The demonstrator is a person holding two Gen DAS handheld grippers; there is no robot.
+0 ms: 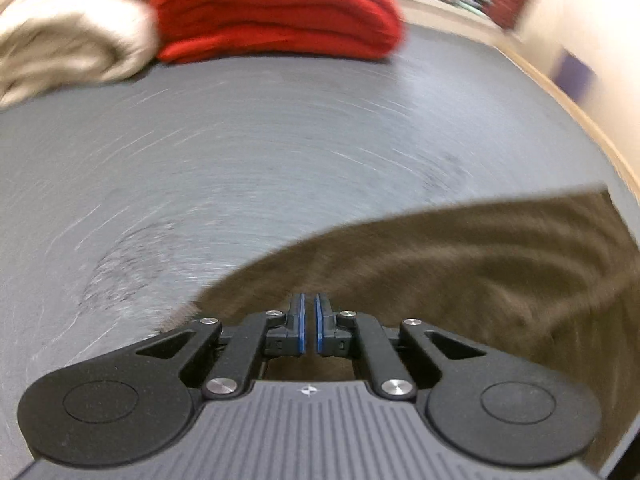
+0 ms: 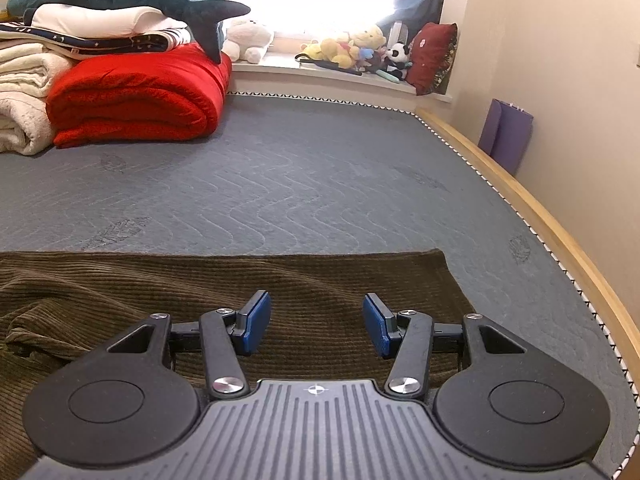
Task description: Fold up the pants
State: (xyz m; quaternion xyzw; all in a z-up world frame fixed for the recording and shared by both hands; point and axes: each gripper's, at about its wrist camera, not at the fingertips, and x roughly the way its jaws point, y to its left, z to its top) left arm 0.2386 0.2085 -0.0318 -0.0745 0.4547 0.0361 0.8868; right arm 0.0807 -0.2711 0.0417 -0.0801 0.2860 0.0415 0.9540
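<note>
Two claws | my left claw [image 1: 308, 320] closed together over pants [image 2: 200, 288], whether gripping cloth unclear | my right claw [image 2: 316, 326] apart, hovering above pants, ready | bed [image 2: 320, 184]

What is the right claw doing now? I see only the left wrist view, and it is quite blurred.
Observer: The right claw is open above the brown pants, with nothing between its pads.
Operator: Do the pants lie flat under it?
Observer: Not fully. Their far edge runs straight across the bed, but towards the left of the right wrist view the cloth is bunched into wrinkles.
</note>
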